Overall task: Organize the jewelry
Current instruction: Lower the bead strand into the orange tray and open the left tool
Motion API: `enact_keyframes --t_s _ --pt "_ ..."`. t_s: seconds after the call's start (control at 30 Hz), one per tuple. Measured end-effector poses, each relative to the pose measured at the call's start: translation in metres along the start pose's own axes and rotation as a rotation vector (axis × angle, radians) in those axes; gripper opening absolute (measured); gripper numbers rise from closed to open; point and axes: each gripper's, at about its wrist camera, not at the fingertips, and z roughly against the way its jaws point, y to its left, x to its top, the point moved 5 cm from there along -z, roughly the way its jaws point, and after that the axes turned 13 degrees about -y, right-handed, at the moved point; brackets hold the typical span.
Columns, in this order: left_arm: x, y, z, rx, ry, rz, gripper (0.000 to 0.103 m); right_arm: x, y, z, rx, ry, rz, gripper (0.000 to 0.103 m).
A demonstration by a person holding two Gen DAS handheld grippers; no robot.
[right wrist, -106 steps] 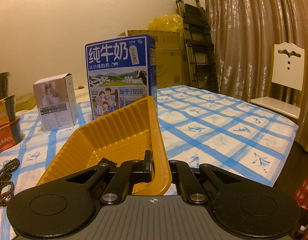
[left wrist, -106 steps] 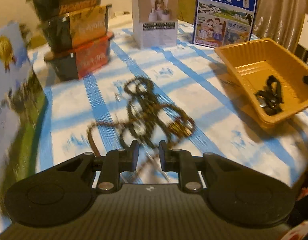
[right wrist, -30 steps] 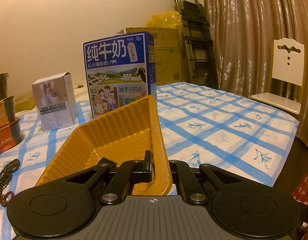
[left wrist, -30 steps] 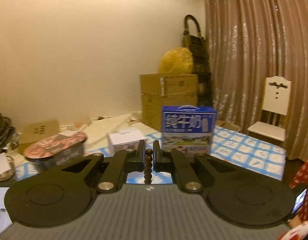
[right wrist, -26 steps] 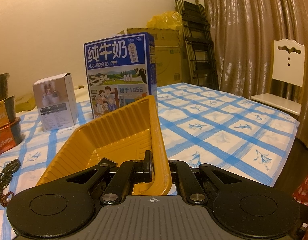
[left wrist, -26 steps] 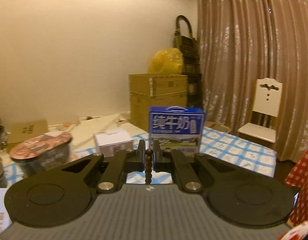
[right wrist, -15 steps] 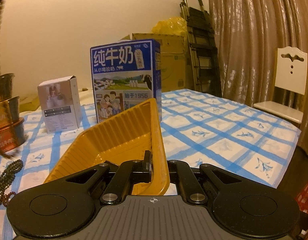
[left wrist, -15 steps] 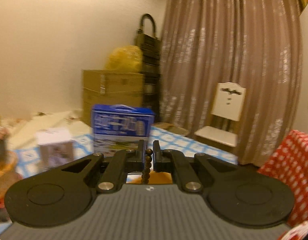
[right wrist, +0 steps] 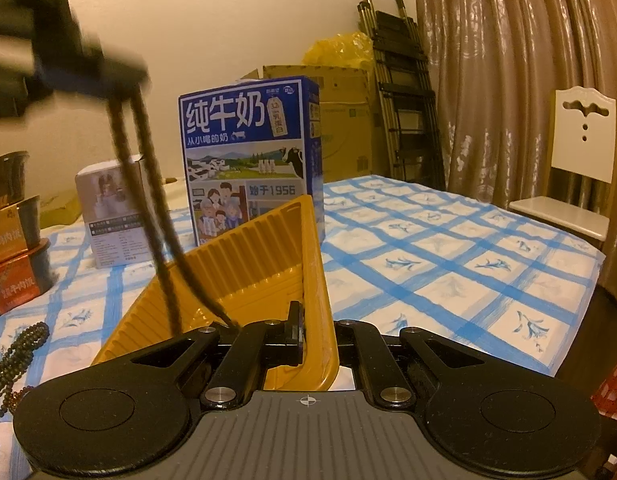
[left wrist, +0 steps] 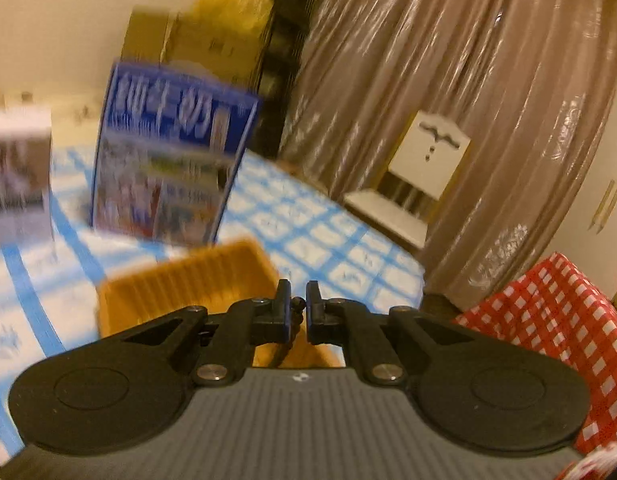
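Note:
My left gripper (left wrist: 297, 312) is shut on a dark bead necklace (left wrist: 294, 326) and holds it above the yellow tray (left wrist: 188, 280). In the right wrist view the left gripper (right wrist: 120, 80) is at the upper left, and the necklace (right wrist: 156, 216) hangs from it in two strands down into the tray (right wrist: 248, 272). My right gripper (right wrist: 318, 328) is shut on the tray's near right rim. More beaded jewelry (right wrist: 12, 356) lies on the tablecloth at the left.
A blue milk carton (right wrist: 252, 156) stands behind the tray, a small white box (right wrist: 112, 216) to its left. Stacked noodle bowls (right wrist: 12, 232) are at the far left. A white chair (right wrist: 580, 160) and curtain (right wrist: 508, 80) are beyond the table's right edge.
My left gripper has swung right and tilted down over the tray with the necklace. The strands now hang into the tray. The right gripper has kept its hold on the rim.

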Motion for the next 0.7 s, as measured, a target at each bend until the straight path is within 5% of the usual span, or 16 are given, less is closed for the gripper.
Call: enact_keyframes --t_s 0.3,0.43,0.7 --pt "-0.054 0.025 -0.034 0.048 0.131 0.065 0.006 -0.001 0.0 -0.001 -0.003 0.001 -0.004 0.006" --pt "-0.068 0.035 -0.038 0.093 0.168 0.077 0.016 -0.001 -0.001 -0.002 -0.004 0.003 -0.005 0.006" --pt "-0.07 0.053 -0.006 0.236 0.1 0.05 0.038 -0.001 -0.001 -0.001 -0.005 0.005 -0.009 0.006"
